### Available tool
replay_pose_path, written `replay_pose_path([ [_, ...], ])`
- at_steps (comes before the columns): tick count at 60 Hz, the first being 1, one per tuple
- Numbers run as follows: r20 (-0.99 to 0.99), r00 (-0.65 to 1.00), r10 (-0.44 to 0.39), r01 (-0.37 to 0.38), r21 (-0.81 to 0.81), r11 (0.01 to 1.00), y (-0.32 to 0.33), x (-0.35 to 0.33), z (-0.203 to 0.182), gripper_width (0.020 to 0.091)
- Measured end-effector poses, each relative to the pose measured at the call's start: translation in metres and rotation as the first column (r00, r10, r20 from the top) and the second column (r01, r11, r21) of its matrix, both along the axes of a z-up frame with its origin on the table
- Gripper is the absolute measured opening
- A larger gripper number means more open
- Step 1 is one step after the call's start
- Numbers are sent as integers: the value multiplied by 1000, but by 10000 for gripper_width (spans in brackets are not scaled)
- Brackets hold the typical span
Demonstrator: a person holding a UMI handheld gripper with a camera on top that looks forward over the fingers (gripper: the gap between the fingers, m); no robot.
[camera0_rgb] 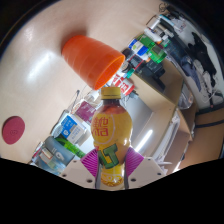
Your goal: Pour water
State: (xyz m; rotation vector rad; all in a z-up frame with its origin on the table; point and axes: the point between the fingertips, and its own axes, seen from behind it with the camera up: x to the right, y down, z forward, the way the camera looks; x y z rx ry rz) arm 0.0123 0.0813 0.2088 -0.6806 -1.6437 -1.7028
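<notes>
bottle point(111, 135): yellow drink, yellow cap, upright, between claw fingers | orange cup point(93, 57): tipped, beyond bottle

Close tongs-mounted view, forward over tabletop point(40, 70)

One bottle point(111, 140) stands between the two fingers point(95, 160), one orange cup point(93, 57) lies beyond it, and one pink disc point(13, 129) sits off to the left.
</notes>
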Motion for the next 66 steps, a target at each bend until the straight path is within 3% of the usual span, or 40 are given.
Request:
replay_pose_path([
  [8,-91,996,9,-7,25,1000,0,2,15,322],
  [15,-507,859,66,-18,99,995,-15,19,53,321],
  [19,-798,600,65,-5,77,997,-23,46,65,323],
  [24,-997,75,24,-16,23,1000,-32,73,28,324],
  [27,-971,-228,-74,-101,-52,994,-40,79,14,324],
  [29,-900,-422,-107,-140,-52,989,-47,73,-18,324],
  [31,-829,-526,-189,-184,-106,977,-51,79,-17,324],
  [34,-710,-674,-204,-207,-83,975,-55,76,-63,325],
  [36,-668,-699,-254,-230,-126,965,-59,86,-62,323],
  [41,-659,-699,-277,-235,-153,960,-60,102,-73,323],
  [43,-653,-716,-249,-212,-136,968,-68,86,-115,324],
  [51,-685,-655,-320,-234,-220,947,-59,100,-129,325],
  [60,-752,-587,-299,-209,-216,954,-59,97,-141,341],
  [66,-750,-595,-291,-201,-212,956,-59,98,-140,409],
])
